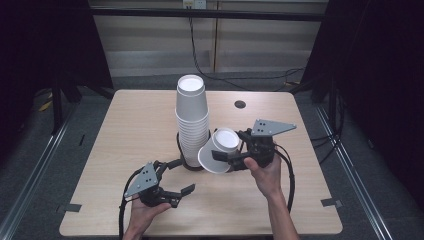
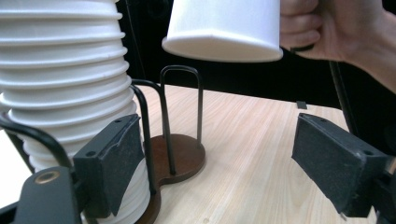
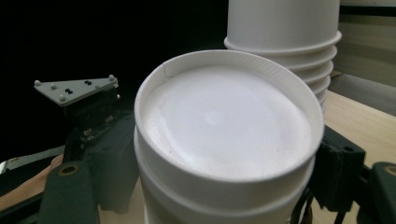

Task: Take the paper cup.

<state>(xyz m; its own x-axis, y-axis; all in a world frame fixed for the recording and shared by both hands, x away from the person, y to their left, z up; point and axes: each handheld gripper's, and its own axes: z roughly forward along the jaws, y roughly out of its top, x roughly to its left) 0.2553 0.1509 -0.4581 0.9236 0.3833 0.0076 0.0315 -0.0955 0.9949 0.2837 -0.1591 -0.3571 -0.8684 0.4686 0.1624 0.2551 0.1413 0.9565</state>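
A tall stack of upturned white paper cups [image 1: 191, 117] stands on a dark wire holder [image 1: 186, 162] at the table's middle. Just to its right, my right gripper [image 1: 233, 149] is shut on a single white cup [image 1: 218, 150], tilted with its base upward. The right gripper view has that cup's base [image 3: 224, 135] between the jaws and the stack [image 3: 285, 32] behind. My left gripper [image 1: 182, 176] stands open below the stack with nothing in it. The left gripper view has the stack [image 2: 65, 70] at left, the holder's brown base [image 2: 184, 161] and wire loop [image 2: 181, 74], and the held cup [image 2: 224, 28] above.
The wooden table [image 1: 125, 125] has a small dark round hole [image 1: 240, 104] behind the right gripper. Black cables trail from both grippers. Dark frame posts and curtains stand at both sides, and a wall with a hanging cable lies beyond the far edge.
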